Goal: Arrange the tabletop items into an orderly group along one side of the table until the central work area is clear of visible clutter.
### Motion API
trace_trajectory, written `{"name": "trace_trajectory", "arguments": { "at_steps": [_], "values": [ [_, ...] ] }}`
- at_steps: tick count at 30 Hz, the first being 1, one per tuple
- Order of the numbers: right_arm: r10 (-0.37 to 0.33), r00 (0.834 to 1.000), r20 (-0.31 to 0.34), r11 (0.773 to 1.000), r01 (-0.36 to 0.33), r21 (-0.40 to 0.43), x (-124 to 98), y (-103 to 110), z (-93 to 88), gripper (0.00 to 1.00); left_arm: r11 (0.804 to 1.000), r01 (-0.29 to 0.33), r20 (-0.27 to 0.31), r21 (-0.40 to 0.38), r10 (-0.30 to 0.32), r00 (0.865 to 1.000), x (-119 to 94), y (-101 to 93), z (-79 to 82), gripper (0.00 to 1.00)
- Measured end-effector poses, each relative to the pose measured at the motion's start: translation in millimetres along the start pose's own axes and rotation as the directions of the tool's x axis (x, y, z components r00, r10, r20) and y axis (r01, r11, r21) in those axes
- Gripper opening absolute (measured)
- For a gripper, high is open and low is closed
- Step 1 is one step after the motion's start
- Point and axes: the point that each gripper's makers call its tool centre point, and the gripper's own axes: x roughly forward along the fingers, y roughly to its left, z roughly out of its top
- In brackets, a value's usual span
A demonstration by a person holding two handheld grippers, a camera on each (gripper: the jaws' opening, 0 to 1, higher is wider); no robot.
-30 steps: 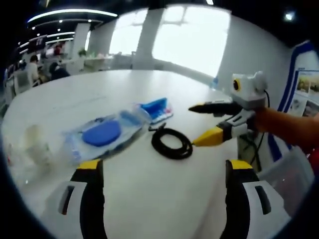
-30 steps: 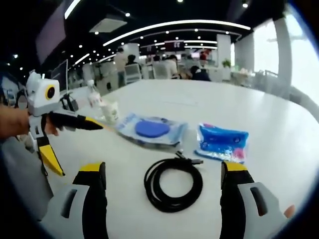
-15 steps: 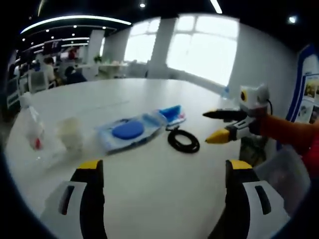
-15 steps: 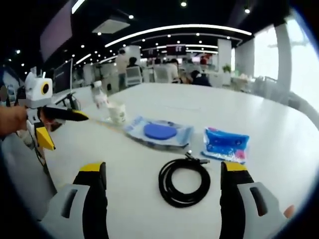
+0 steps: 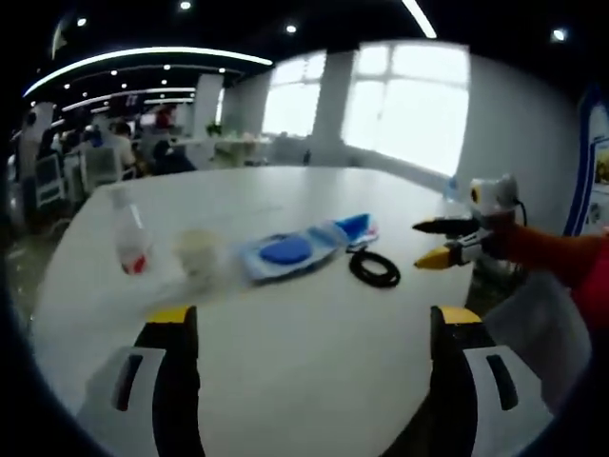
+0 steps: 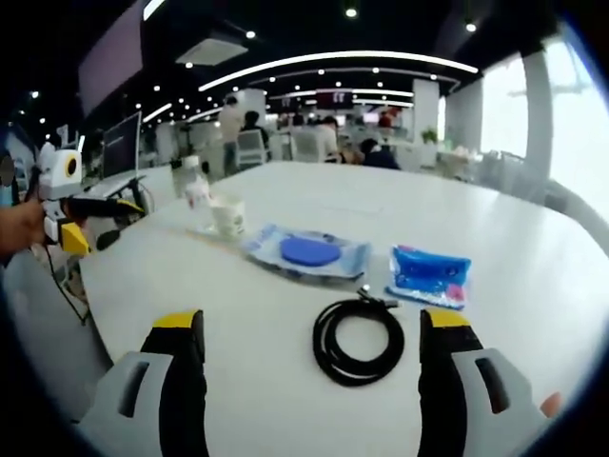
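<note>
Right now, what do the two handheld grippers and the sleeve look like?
Left gripper: white head with a yellow-ringed round eye, long black jaws, one yellow-tipped. Right gripper: same build. Seen close, jaws are black and pale grey, capped with yellow. An orange sleeve runs behind the right gripper.

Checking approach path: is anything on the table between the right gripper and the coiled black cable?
Nothing visible. In the right gripper view, bare table lies between the open right gripper and the coiled black cable.

black cable (image 6: 359,340) coiled | blue packet (image 6: 430,275) flat | cup (image 6: 228,216) upright
</note>
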Motion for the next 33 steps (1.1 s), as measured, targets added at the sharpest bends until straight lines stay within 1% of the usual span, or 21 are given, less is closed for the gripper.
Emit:
{"name": "trace_trajectory", "arguments": {
  "at_steps": [2,4,8,10,13,16,17,18,19,20,21,22,23,24,25,27,29,31,32,33],
  "values": [
    [-0.005,1.000,0.001,1.000,0.005,-0.003,-2,1,0.2,0.93,1.000,-0.019,0.007,0.008,0.019,1.000,-7,7.4,0.1,0.99],
    [-0.011,1.000,0.003,1.000,0.011,-0.005,-2,2,0.0,0.92,0.999,-0.040,0.024,-0.001,0.040,0.999,-17,15.2,2.1,0.98],
    [-0.028,1.000,0.009,0.999,0.029,-0.014,-4,5,-0.8,0.92,0.996,-0.087,0.067,-0.019,0.088,0.994,-33,32.1,2.5,0.98],
    [-0.036,0.999,0.013,0.999,0.036,-0.014,-4,6,-0.8,0.92,0.994,-0.103,0.069,-0.040,0.106,0.992,-37,39.2,-0.5,0.98],
    [-0.038,0.999,0.013,0.999,0.038,-0.017,-5,6,-0.7,0.92,0.992,-0.111,0.085,-0.061,0.116,0.990,-40,48.4,-0.5,0.98],
    [-0.050,0.999,0.019,0.999,0.050,-0.016,-6,4,0.4,0.92,0.991,-0.123,0.096,-0.043,0.127,0.987,-43,54.2,0.2,0.98],
    [-0.053,0.998,0.018,0.999,0.053,-0.012,-7,4,-0.2,0.92,0.991,-0.123,0.102,-0.044,0.127,0.987,-43,53.9,0.7,0.98],
    [-0.054,0.998,0.018,0.998,0.054,-0.013,-7,4,-0.7,0.92,0.990,-0.127,0.112,-0.063,0.133,0.985,-42,56.0,1.2,0.97],
    [-0.051,0.999,0.017,0.999,0.051,-0.014,-7,6,-1.9,0.92,0.988,-0.121,0.117,-0.095,0.132,0.984,-40,54.4,1.9,0.97],
    [-0.046,0.999,0.015,0.999,0.046,-0.016,-7,9,-3.1,0.92,0.988,-0.107,0.128,-0.107,0.120,0.984,-37,50.1,3.7,0.97],
    [-0.036,0.999,0.008,0.999,0.036,-0.015,-7,13,-5.3,0.92,0.990,-0.093,0.132,-0.106,0.107,0.986,-34,45.3,4.7,0.97],
    [-0.024,1.000,0.004,1.000,0.024,-0.015,-7,16,-6.6,0.92,0.994,-0.070,0.109,-0.080,0.079,0.991,-27,36.4,4.6,0.96],
    [-0.015,1.000,0.002,1.000,0.015,-0.019,-7,19,-6.9,0.92,0.997,-0.072,0.101,-0.037,0.075,0.992,-26,34.2,6.3,0.96],
    [-0.015,1.000,0.001,1.000,0.015,-0.027,-7,19,-6.3,0.92,0.996,-0.088,0.116,0.003,0.087,0.989,-26,34.8,10.3,0.96],
    [-0.018,1.000,0.008,0.999,0.018,-0.032,-9,19,-5.0,0.92,0.996,-0.089,0.134,0.024,0.085,0.987,-26,33.7,14.4,0.96],
    [-0.018,1.000,0.019,0.999,0.019,-0.027,-11,19,-4.4,0.93,0.998,-0.063,0.137,-0.019,0.065,0.988,-26,30.1,12.9,0.96],
    [-0.028,1.000,0.010,0.999,0.028,-0.018,-12,18,-7.7,0.93,0.997,-0.078,0.113,-0.025,0.081,0.990,-26,35.2,6.7,0.96],
    [-0.034,0.999,0.007,0.999,0.034,0.014,-13,18,-11.8,0.93,0.996,-0.080,0.127,-0.040,0.085,0.988,-29,38.8,8.4,0.96],
    [-0.040,0.999,0.003,0.999,0.040,0.014,-14,18,-13.2,0.93,0.996,-0.083,0.138,-0.044,0.088,0.987,-30,39.8,10.1,0.96],
    [-0.064,0.998,-0.008,0.998,0.064,-0.012,-16,15,-14.2,0.93,0.996,-0.084,0.142,-0.040,0.089,0.986,-30,40.1,10.7,0.96]
  ]
}}
